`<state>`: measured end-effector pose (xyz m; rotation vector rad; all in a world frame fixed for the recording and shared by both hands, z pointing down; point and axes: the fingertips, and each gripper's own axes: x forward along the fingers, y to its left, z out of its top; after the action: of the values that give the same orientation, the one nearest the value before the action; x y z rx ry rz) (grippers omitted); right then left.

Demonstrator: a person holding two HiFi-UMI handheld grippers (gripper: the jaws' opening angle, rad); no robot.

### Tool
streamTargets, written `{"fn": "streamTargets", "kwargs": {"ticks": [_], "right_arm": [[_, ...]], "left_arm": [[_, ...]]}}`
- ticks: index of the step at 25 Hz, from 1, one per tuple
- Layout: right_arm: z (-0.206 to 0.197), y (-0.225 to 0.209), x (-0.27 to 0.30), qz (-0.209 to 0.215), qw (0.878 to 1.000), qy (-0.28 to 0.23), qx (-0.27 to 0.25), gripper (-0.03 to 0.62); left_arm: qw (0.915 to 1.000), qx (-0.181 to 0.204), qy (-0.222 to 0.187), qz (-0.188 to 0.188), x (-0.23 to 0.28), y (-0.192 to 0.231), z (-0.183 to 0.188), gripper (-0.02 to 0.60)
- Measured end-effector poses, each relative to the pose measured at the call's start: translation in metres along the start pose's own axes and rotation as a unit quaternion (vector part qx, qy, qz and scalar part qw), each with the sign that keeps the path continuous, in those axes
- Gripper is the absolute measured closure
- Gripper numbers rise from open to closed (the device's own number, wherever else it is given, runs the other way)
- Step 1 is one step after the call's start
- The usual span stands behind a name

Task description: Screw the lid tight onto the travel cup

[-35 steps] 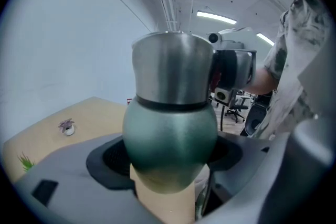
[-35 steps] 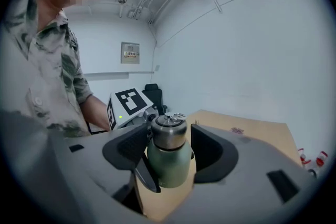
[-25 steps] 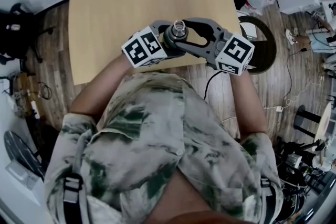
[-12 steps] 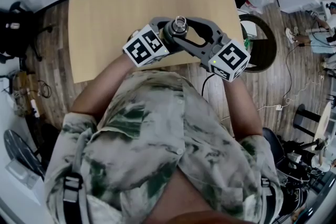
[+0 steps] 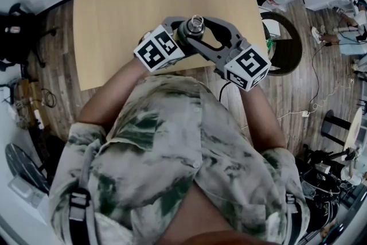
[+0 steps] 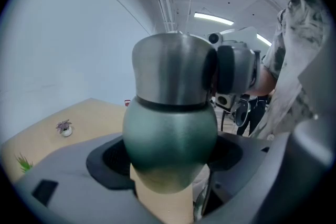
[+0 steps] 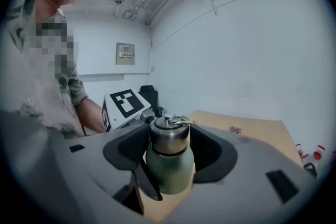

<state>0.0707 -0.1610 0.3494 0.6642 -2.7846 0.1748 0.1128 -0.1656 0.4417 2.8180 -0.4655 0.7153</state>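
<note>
Light wooden desk (image 5: 143, 14) sitting on a dark wood-plank floor (image 5: 57, 72), with cables (image 5: 316, 86) trailing over the boards on the right. Plain white walls (image 7: 252, 50), a small plaque (image 7: 125, 53) on one, and strip lights (image 6: 212, 19) lit up overhead.
</note>
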Motion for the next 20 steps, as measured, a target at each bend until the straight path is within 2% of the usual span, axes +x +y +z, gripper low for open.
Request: {"fn": "streamTargets", "kwargs": {"ticks": [6,13,16,20], "right_arm": [[-0.002,0.005,-0.005,0.082,0.996,0.016,-0.019,0.298],[0.0,0.021,-0.009,0.168,0.984,0.039,-0.047,0.29],[0.0,0.022,-0.009,0.17,0.984,0.038,-0.047,0.315],[-0.001,0.016,-0.006,0.145,0.988,0.024,-0.04,0.33]], "left_arm": [[0.9988,0.026,-0.005,-0.041,-0.005,-0.011,0.002,0.199],[0.994,0.053,-0.01,-0.095,-0.004,-0.031,0.003,0.199],[0.9939,0.051,-0.005,-0.097,-0.003,-0.031,0.003,0.199],[0.9957,0.046,0.0,-0.08,-0.004,-0.023,0.002,0.199]]}}
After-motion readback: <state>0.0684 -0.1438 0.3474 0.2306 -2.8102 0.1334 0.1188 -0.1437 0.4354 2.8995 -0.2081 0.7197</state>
